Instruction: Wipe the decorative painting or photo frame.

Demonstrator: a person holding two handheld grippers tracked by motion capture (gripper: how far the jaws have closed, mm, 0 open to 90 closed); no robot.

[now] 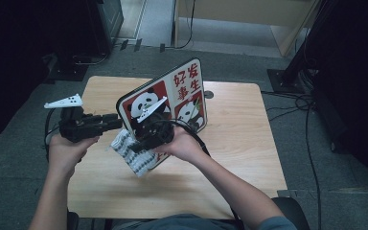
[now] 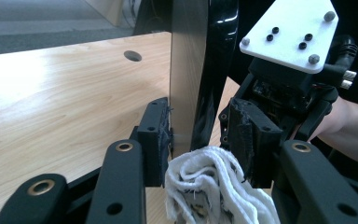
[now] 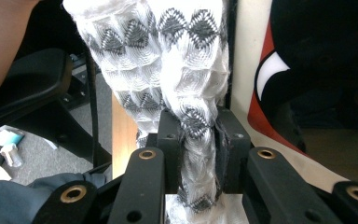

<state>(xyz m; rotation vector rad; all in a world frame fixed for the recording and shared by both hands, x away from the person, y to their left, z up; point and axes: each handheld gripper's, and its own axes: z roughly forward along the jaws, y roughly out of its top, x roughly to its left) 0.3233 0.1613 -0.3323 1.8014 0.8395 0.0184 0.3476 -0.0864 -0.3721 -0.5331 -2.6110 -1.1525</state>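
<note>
A panda tray [image 1: 182, 91] with red panels and Chinese characters stands tilted up over the wooden table [image 1: 235, 134]. My left gripper [image 1: 116, 122] clamps the tray's left edge. In the left gripper view its jaws sit either side of the tray [image 2: 184, 70], one pad on the grey back, the other against the black rim. My right gripper [image 1: 141, 143] is shut on a bunched white cloth [image 1: 132, 155] with a grey pattern, held against the tray's lower front. The cloth [image 3: 168, 60] rises from between the right gripper [image 3: 198, 140] pads, beside the tray's printed face [image 3: 279, 93]. A cloth fold [image 2: 209, 186] hangs near the left gripper [image 2: 198, 135].
A round cable hole [image 1: 208, 94] lies in the table behind the tray. Cables [image 1: 297, 100] run over the floor to the right of the table. A black chair [image 3: 32, 88] stands beside the person. Dark equipment surrounds the table's far corners.
</note>
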